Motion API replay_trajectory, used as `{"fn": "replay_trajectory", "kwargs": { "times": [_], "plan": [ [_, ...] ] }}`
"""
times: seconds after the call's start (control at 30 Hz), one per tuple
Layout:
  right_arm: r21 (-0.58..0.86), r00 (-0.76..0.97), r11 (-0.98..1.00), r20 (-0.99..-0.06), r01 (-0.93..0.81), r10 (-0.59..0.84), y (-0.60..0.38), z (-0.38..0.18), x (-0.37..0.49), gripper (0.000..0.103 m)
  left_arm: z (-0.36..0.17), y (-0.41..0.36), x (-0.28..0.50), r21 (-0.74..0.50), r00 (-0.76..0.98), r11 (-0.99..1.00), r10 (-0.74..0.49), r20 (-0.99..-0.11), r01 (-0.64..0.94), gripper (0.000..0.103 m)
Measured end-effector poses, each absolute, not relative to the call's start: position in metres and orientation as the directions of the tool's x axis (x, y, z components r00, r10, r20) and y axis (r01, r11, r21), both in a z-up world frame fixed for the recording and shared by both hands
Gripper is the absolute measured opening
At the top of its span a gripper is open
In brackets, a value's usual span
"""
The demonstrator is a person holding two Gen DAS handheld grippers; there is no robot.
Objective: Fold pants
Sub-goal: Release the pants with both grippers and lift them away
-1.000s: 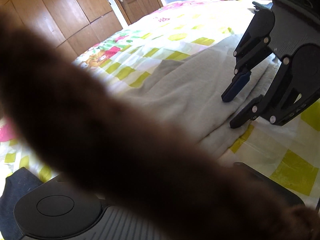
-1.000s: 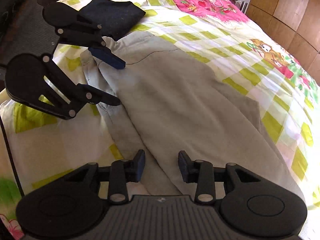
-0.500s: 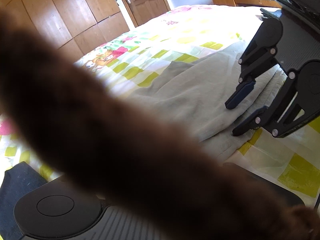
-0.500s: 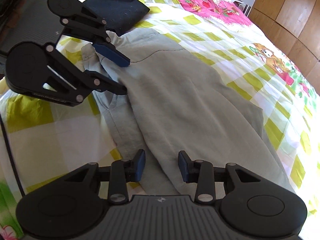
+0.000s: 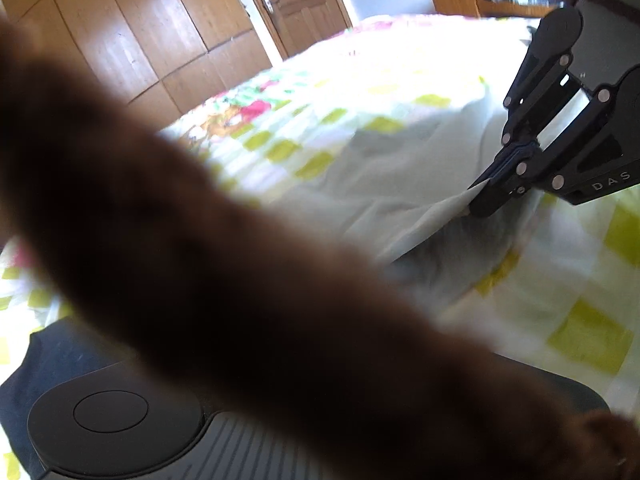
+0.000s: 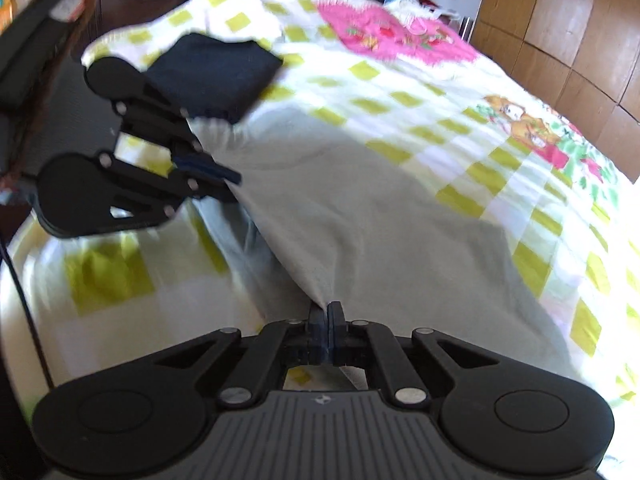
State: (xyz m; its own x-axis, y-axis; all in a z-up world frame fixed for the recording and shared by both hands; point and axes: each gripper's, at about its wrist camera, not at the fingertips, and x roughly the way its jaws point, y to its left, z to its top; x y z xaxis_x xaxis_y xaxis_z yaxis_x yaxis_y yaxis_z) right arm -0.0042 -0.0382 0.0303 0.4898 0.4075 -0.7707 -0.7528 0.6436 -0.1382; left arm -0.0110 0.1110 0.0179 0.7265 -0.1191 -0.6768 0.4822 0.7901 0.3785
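Both hand-held grippers are pinching the near edge of the grey pants (image 6: 360, 208) lying on the checked bed (image 6: 500, 128), the right hand-held gripper (image 6: 325, 312) clenched on the fabric and the left hand-held gripper (image 6: 224, 178) gripping it just beside a folded dark garment (image 6: 216, 72).

text: "DAS" | on: right gripper (image 5: 480, 190) body

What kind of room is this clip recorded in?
Most likely a home bedroom. Grey pants lie on a bed with a chequered yellow-and-white sheet, beside wooden wardrobe panels and a wooden door.
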Motion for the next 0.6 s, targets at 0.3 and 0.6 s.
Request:
{"fn": "replay_trajectory", "kwargs": {
  "times": [0.3, 0.6],
  "plan": [
    [0.028, 0.457, 0.715, -0.751, -0.699, 0.476, -0.07, 0.063, 0.019, 0.032, 0.023, 0.125, -0.02, 0.332, 0.701, 0.818, -0.117, -0.703, 0.469, 0.012],
    [0.068, 0.585, 0.864, -0.71, -0.498, 0.393, -0.102, 0.048, 0.132, 0.047, 0.046, 0.113, -0.013, 0.258, 0.759, 0.868, -0.186, -0.624, 0.425, 0.012]
  ]
}}
